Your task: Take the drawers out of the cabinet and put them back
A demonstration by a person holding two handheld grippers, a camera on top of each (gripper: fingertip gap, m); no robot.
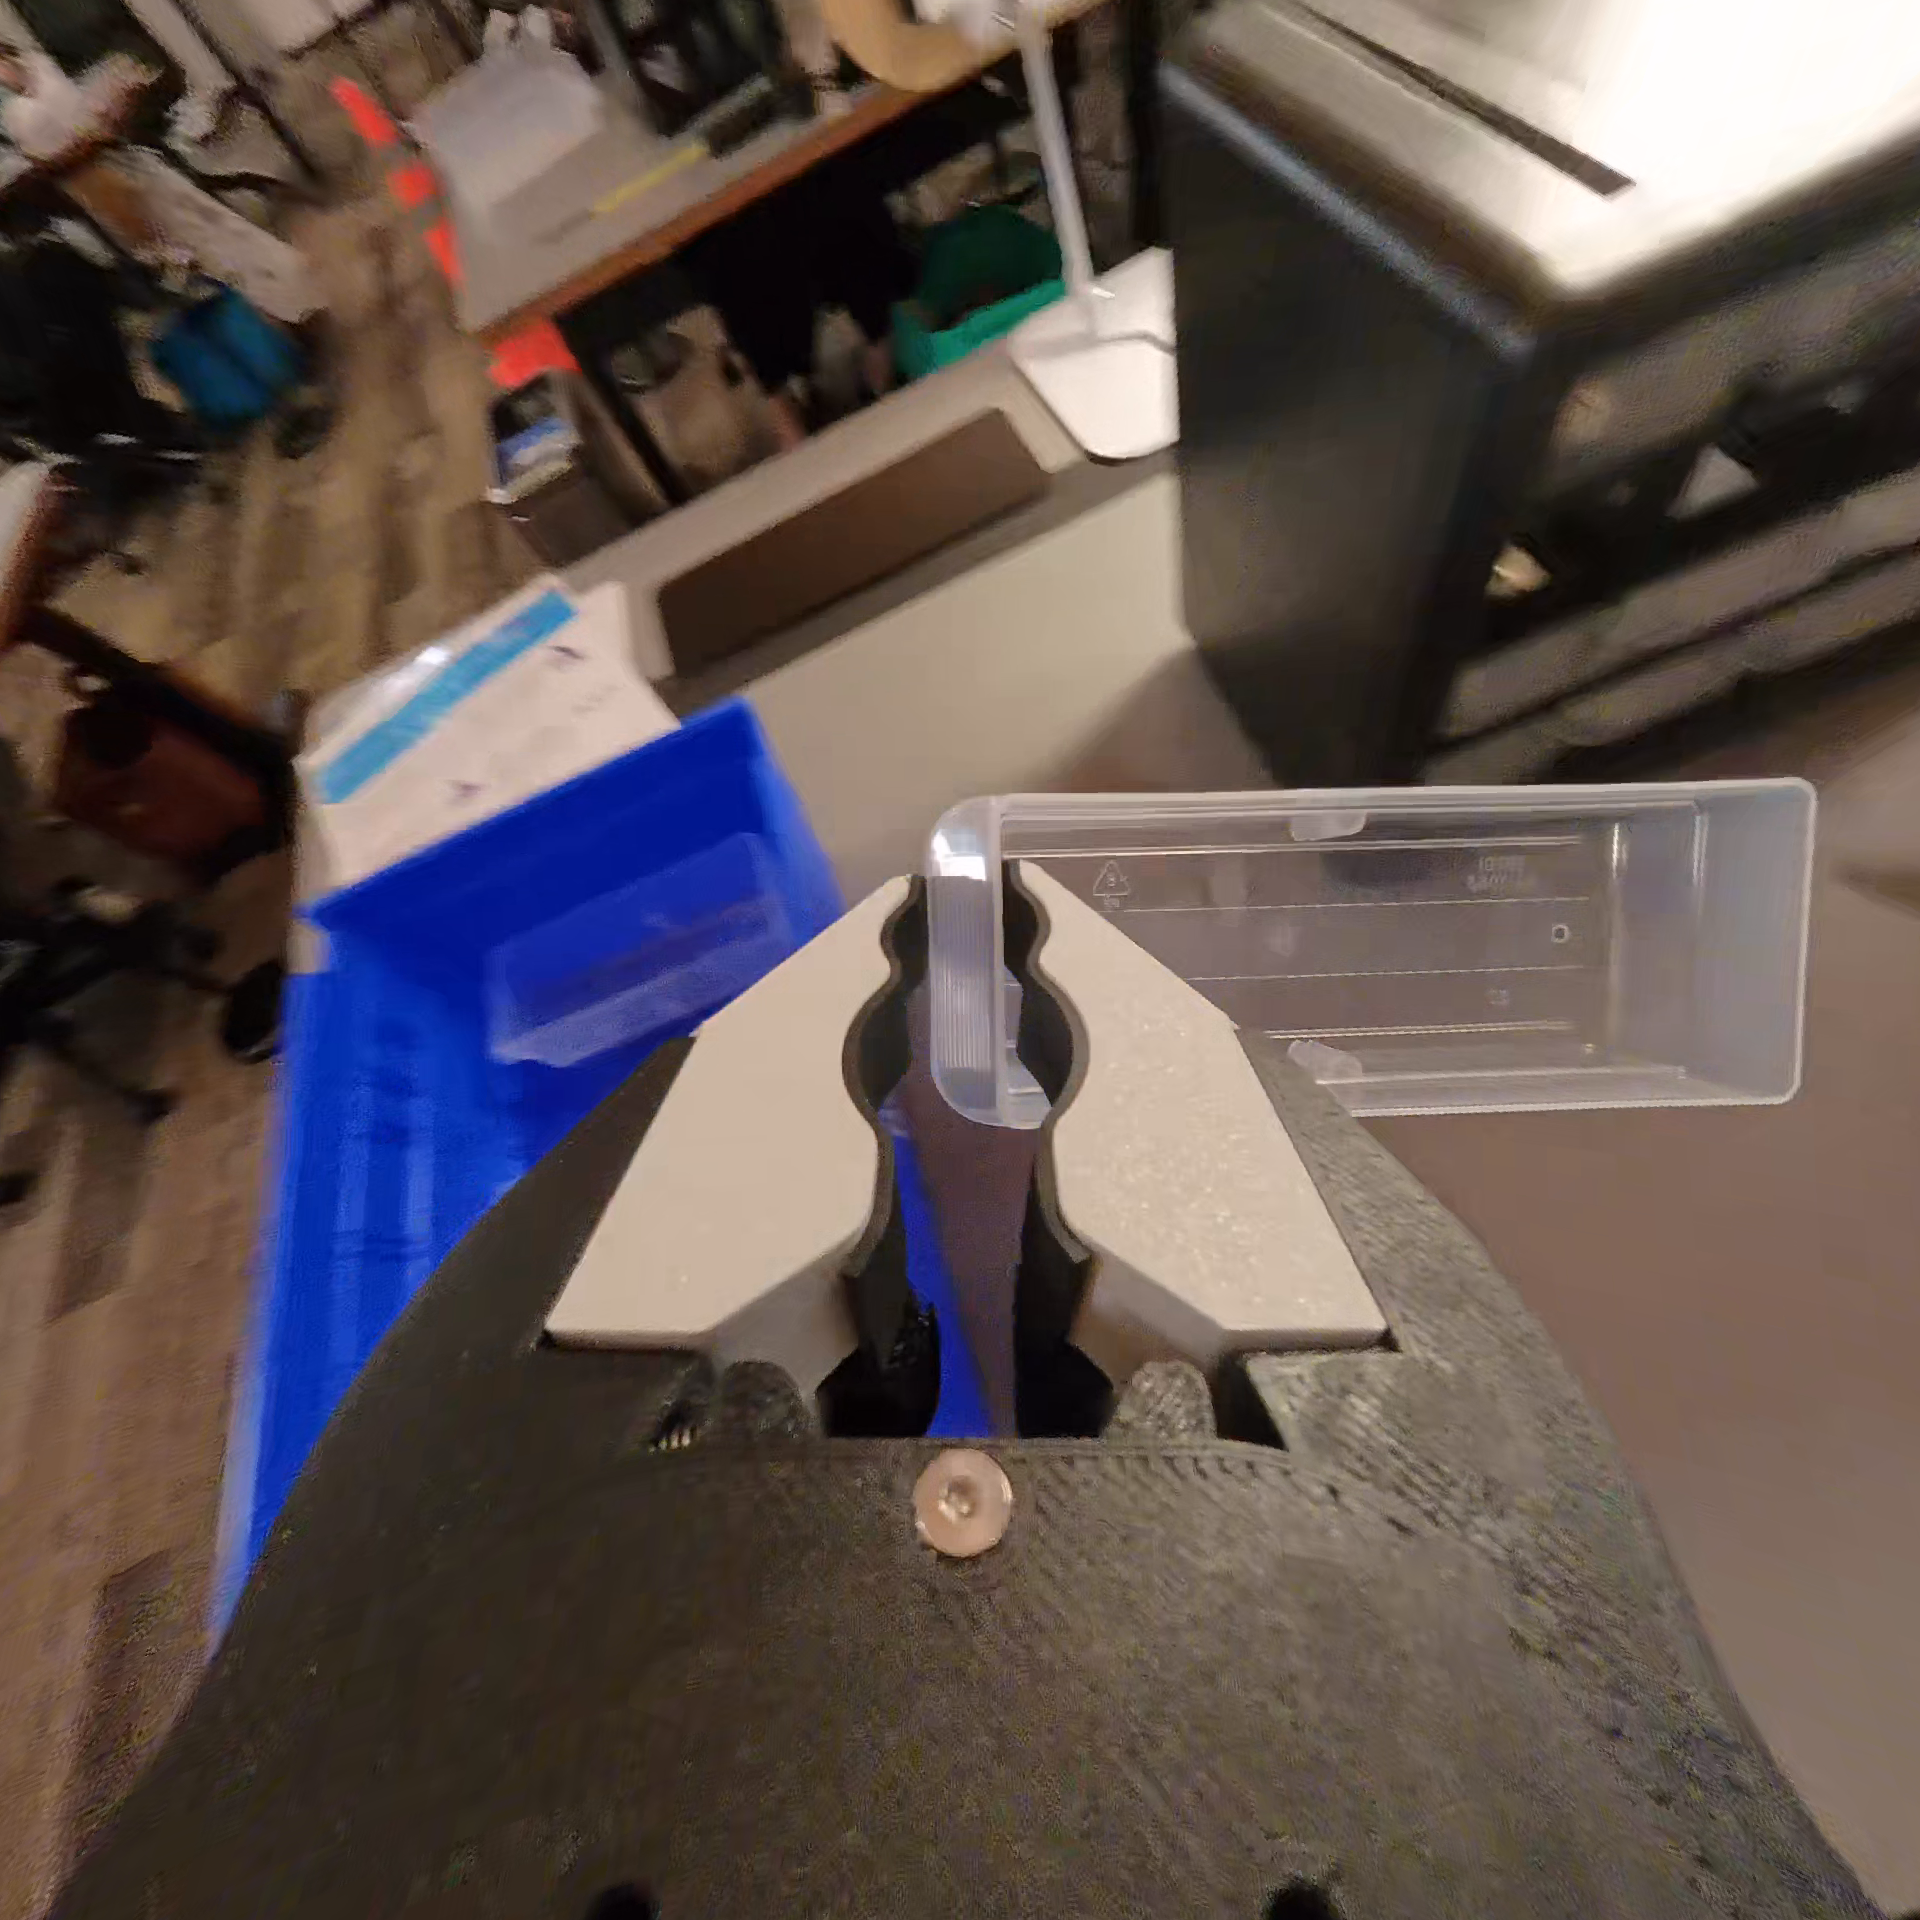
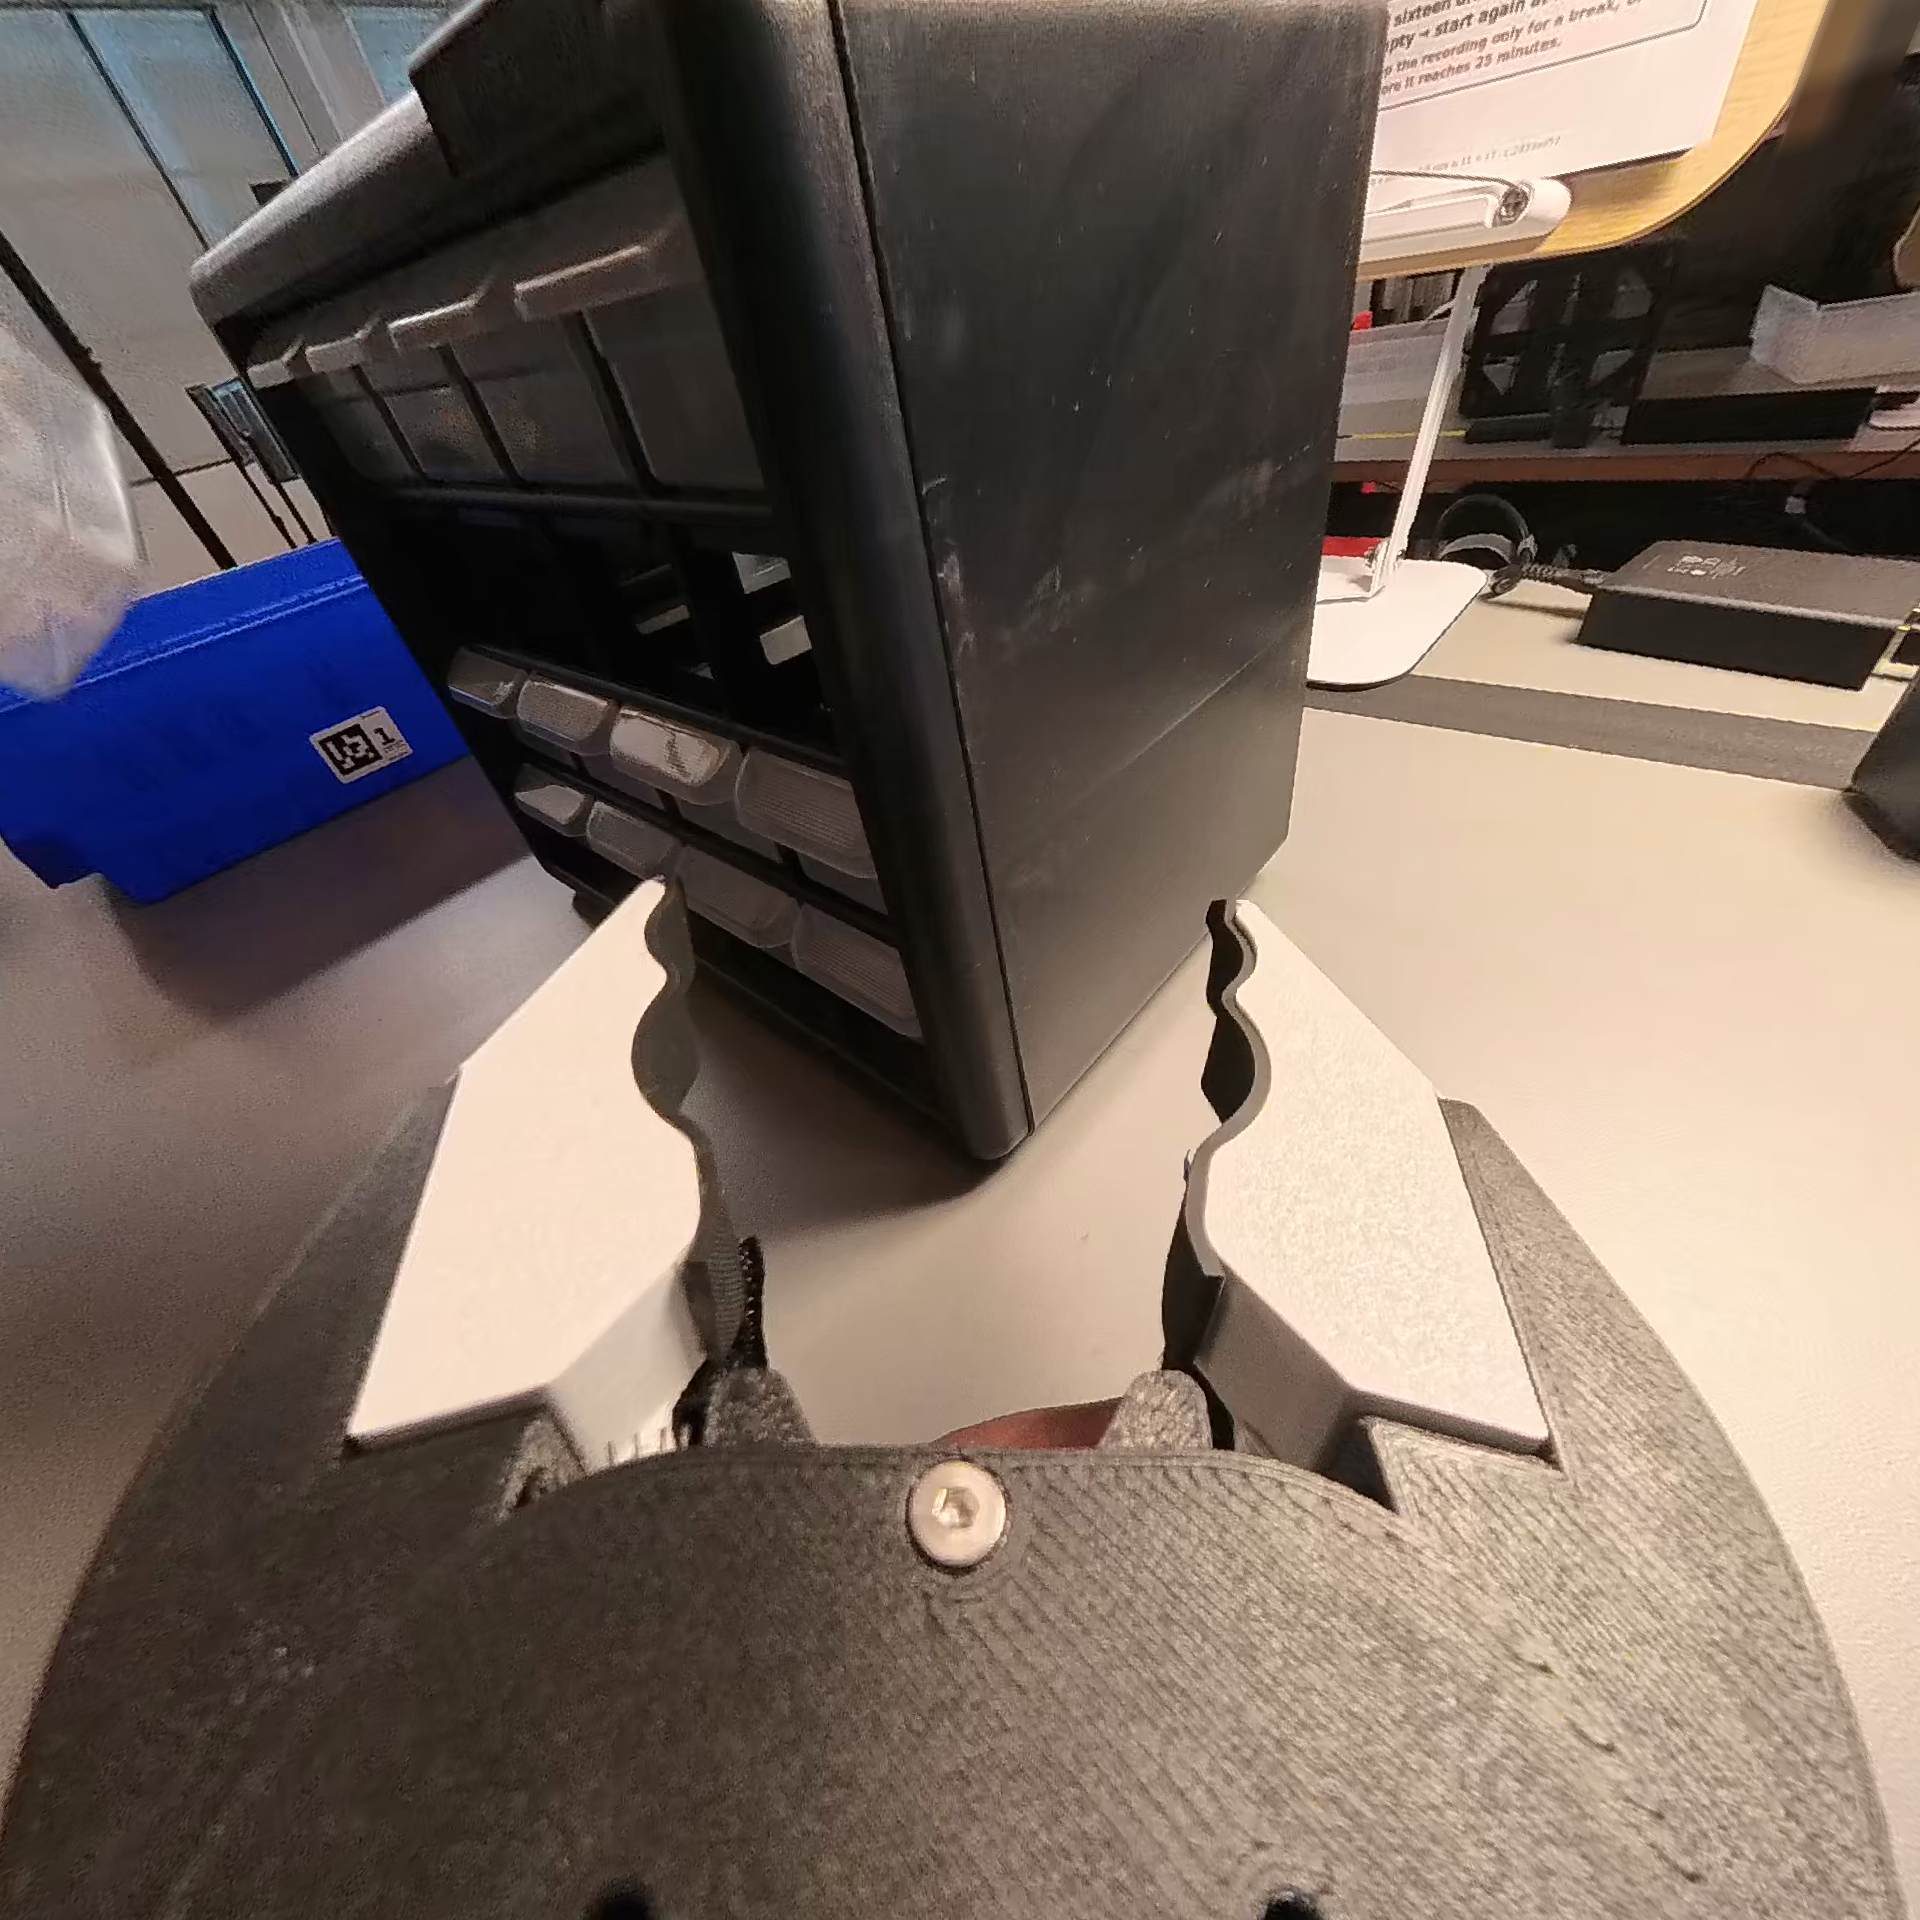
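Left gripper (image 1: 961,935) clenched on the front tab of a clear drawer (image 1: 1455,935), held in the air above the table (image 1: 987,665) near the blue bin (image 1: 436,1039); right gripper (image 2: 940,914) released, jaws wide beside the black cabinet (image 2: 1091,520).

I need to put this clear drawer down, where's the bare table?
Bare table lies right of the cabinet, toward the white lamp base. Also free: the strip between cabinet front and blue bin. The bin already holds a drawer.
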